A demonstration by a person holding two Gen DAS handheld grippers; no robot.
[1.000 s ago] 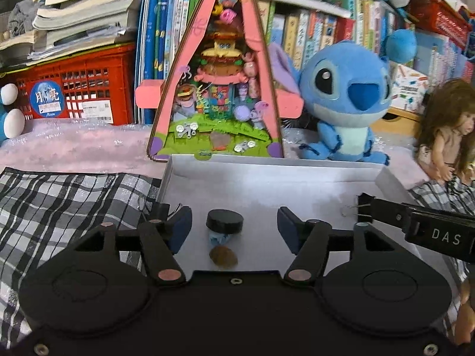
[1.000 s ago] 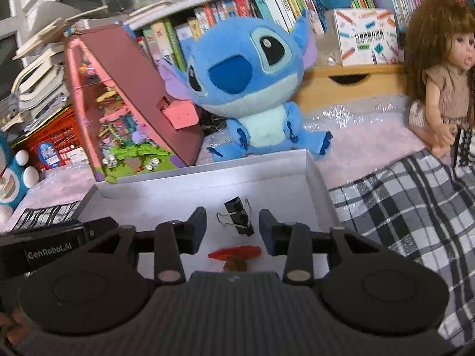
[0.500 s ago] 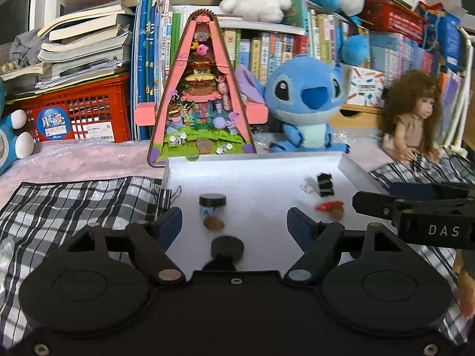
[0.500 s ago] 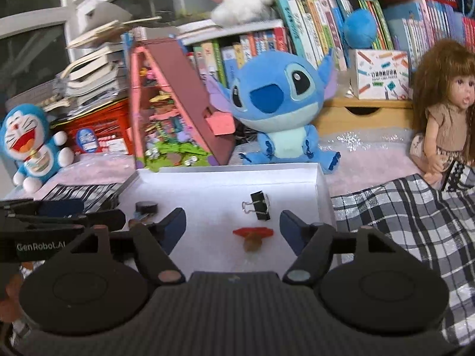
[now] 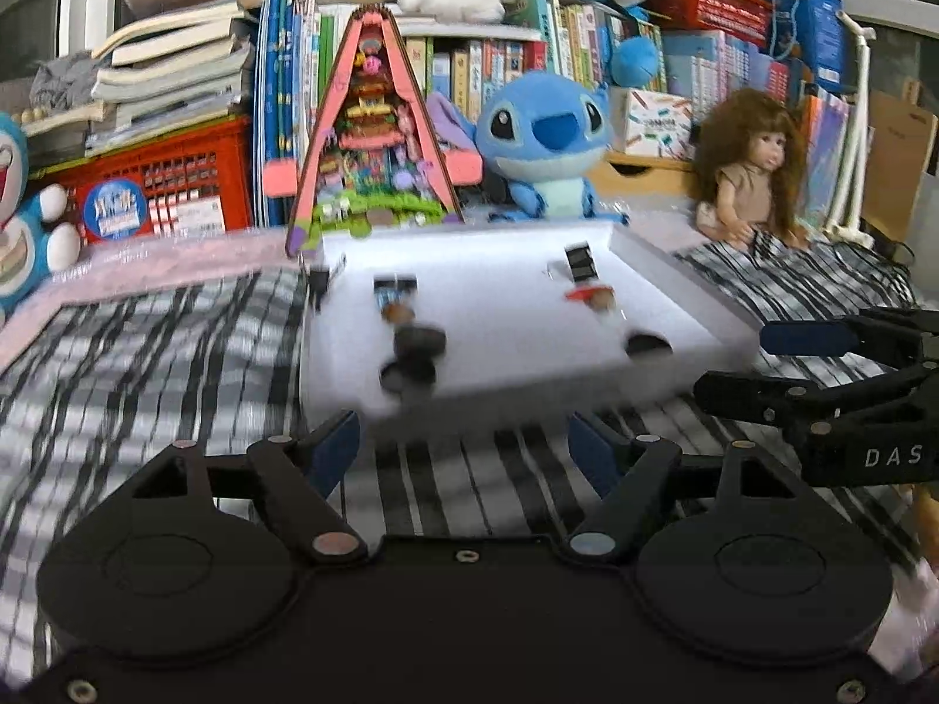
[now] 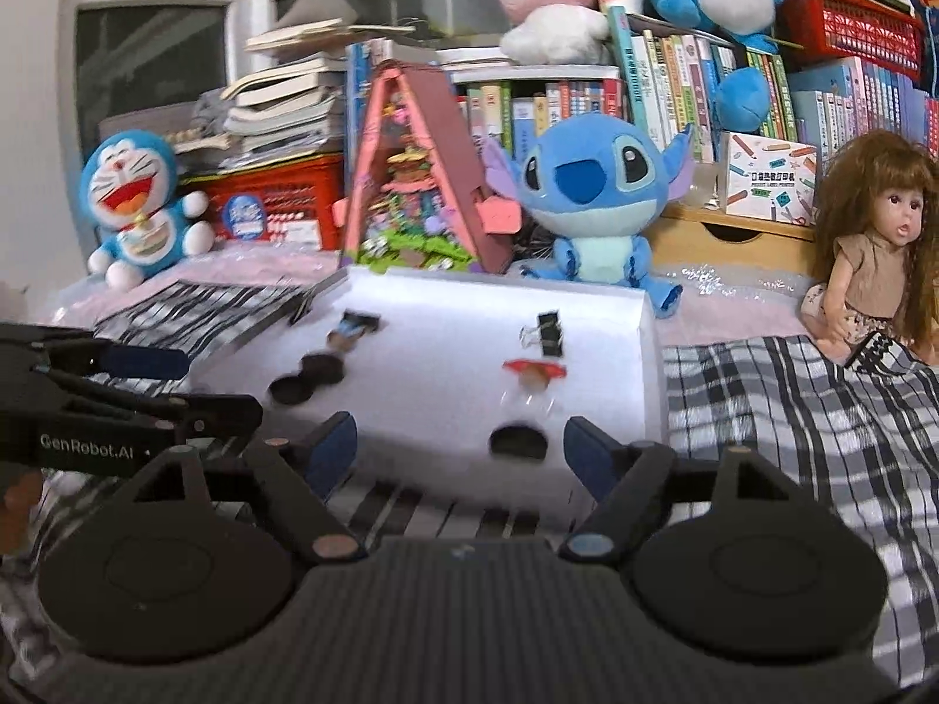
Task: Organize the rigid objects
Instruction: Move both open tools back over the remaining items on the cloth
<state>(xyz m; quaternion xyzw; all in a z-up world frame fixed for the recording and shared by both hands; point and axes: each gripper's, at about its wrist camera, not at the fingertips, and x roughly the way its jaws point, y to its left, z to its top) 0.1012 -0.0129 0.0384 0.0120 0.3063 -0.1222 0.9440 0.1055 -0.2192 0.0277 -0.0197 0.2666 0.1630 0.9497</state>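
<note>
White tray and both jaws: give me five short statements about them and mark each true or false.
1. The black binder clip lies inside the white tray. True.
2. The left gripper is shut on a black cap. False: nothing is between its jaws.
3. The blue plush toy sits behind the tray. True.
4. The right gripper grips the binder clip. False: its jaws are opening with nothing held; the clip lies farther back in the tray.
5. The tray rests on a bare wooden floor. False: it rests on checked cloth.

Plush toys (image 6: 593,205) wall the white tray's (image 6: 639,364) far side; blurry near side seems open.
</note>
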